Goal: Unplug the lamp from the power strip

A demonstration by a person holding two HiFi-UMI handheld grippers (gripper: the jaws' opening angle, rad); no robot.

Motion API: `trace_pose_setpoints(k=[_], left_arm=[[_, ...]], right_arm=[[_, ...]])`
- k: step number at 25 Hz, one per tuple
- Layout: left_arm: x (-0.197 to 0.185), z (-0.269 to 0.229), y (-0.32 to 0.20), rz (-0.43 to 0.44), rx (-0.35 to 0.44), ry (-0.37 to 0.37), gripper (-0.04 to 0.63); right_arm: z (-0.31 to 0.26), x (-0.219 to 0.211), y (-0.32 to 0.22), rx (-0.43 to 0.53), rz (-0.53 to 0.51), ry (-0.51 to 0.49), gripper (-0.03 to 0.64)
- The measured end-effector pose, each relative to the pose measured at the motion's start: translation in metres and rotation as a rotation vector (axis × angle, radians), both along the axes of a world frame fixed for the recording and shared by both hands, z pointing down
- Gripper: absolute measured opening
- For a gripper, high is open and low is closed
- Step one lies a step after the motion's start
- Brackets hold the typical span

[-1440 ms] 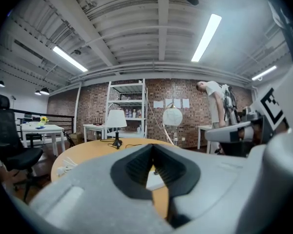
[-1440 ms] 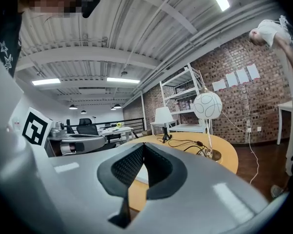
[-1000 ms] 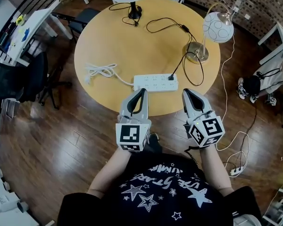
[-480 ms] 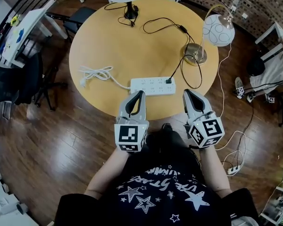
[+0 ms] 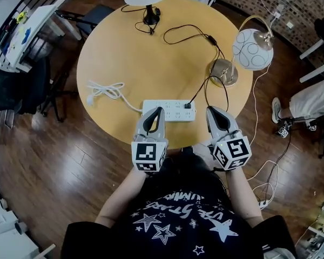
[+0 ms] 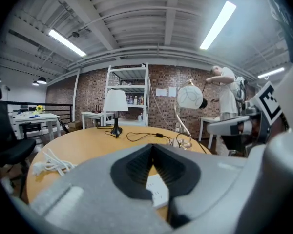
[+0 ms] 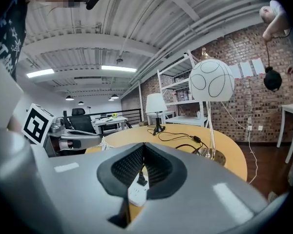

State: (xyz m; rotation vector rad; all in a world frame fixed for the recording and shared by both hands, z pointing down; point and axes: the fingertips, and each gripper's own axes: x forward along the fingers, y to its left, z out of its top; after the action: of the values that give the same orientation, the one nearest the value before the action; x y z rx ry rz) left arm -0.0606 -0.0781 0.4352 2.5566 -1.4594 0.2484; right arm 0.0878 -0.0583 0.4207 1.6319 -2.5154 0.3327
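Right gripper (image 5: pixel 212 111) is shut tight, tips meeting, nothing between them. Left gripper (image 5: pixel 157 112) is the same, pinched together and empty. Just ahead of both tips lies the power strip (image 5: pixel 167 110), near the edge of the round counter (image 5: pixel 113 53). Its long axis runs crosswise from one gripper to the other. The black plug (image 5: pixel 187 106) stands upright in the strip's end nearer the right gripper, a touch to that gripper's left. Its cord (image 5: pixel 205 82) trails away from the gripper toward the globe lamp (image 5: pixel 252 48), which looks to be the one plugged in, farther out and to the right.

The unplugging hasn't begun. To do it cleanly, the right gripper needs to open first, straddle the plug's body rather than the cord, then draw straight up along the pins. The left gripper would do well to press the strip's free end flat, or the whole strip likely lifts with the plug.
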Motion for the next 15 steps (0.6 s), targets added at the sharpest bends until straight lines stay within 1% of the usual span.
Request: trace_pose_setpoints(k=[3,6,8,11,15], left_arm=[[0.008,0.016,-0.01,-0.029,-0.033,-0.017,0.003],[0.017,0.032,-0.016,-0.036,-0.054,-0.039,0.004],[0.021,0.046,-0.021,-0.039,-0.075,-0.067,0.005],[0.019,0.07,-0.027,-0.062,-0.105,-0.136,0.004],[0.022,0.09,-0.029,-0.076,-0.164,-0.173,0.003]], right_arm=[[0.017,0.01,-0.013,-0.011,-0.033,0.021,0.009],[0.03,0.016,-0.021,-0.029,-0.076,0.031,0.009],[0.038,0.014,-0.026,-0.036,-0.12,0.035,0.009],[0.053,0.004,-0.028,-0.047,-0.204,0.05,0.009],[0.072,-0.007,-0.027,-0.072,-0.307,0.068,0.009]])
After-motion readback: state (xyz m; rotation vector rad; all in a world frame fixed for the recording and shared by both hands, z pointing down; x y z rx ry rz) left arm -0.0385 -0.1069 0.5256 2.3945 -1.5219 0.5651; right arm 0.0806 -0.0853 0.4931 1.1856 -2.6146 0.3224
